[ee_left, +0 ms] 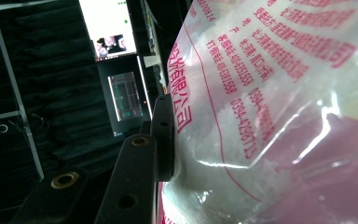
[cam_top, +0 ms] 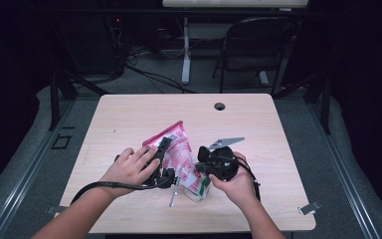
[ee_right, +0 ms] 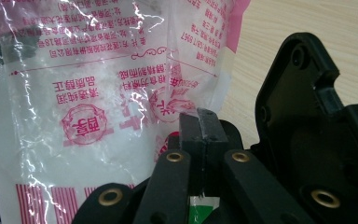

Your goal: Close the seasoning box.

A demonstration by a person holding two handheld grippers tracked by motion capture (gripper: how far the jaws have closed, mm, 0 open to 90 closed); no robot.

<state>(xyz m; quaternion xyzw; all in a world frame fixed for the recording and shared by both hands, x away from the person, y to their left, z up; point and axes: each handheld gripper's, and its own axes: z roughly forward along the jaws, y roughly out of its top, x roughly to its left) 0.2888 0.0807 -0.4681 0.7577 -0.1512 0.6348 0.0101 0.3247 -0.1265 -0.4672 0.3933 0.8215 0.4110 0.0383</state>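
Bag point(cam_top: 178, 157) of white grainy stuff was the main thing here, a clear plastic pouch with pink and red print, sitting a bit toward the person's side of the middle of the wooden table point(cam_top: 129, 114), its pink top edge tilted up and away toward the far left. Left gripper point(cam_top: 165, 149) was on the bag's left side with the hand draped over it, and in the left gripper view one black jaw was pressed flat against the plastic, so it looked clamped on the bag, though the other jaw was hidden behind the pouch. Right gripper point(cam_top: 203, 164) was at the bag's right lower corner; in the right gripper view its two pads were squeezed together with a thin fold of the plastic pinched between them, so that one was closed tight on the bag's edge. Small metal piece point(cam_top: 173, 198) lay on the table just below the bag, near the front edge, too small to tell what it was. Round hole point(cam_top: 220, 106) in the table sat well beyond the bag, near the far edge. Black cable point(cam_top: 94, 186) trailed from the left gripper back over the wrist.
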